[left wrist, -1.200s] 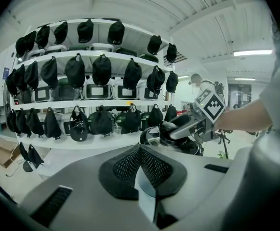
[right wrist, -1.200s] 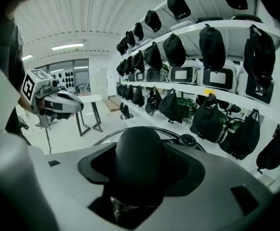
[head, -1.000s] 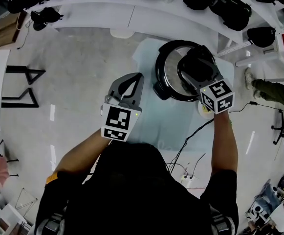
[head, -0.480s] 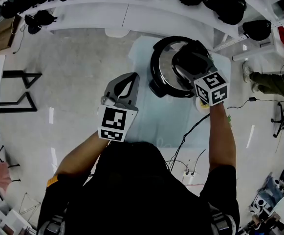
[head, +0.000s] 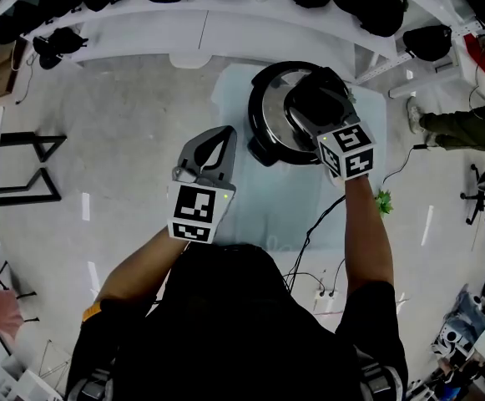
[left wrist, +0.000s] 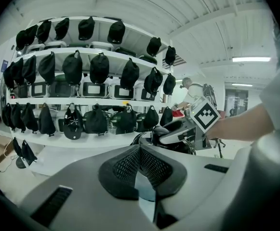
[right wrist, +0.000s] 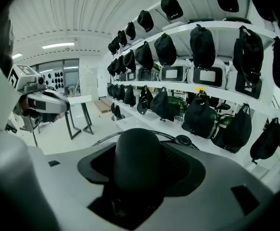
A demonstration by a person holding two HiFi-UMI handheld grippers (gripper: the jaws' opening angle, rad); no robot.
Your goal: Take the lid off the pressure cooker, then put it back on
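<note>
The pressure cooker point(head: 269, 124) stands on a pale mat, its steel lid on top with a black handle point(head: 307, 98) across the middle. My right gripper point(head: 315, 111) reaches over the lid from the near right and is shut on that handle. In the right gripper view the rounded black handle point(right wrist: 139, 160) fills the space between the jaws, and the lid rim point(right wrist: 103, 138) shows just behind it. My left gripper point(head: 223, 134) hangs in the air to the left of the cooker, shut and holding nothing. Its dark pads point(left wrist: 125, 170) meet at the tip.
The pale blue mat point(head: 267, 203) lies on a round white table. Curved white shelves point(head: 184, 27) with several black bags ring the far side. Cables point(head: 309, 249) trail toward me. A small green item point(head: 383, 200) lies at the mat's right. A person's legs point(head: 459, 128) show at the far right.
My right gripper stays clamped on the lid handle and its marker cube has turned a little. My left gripper has barely moved. The whole view has shifted slightly.
</note>
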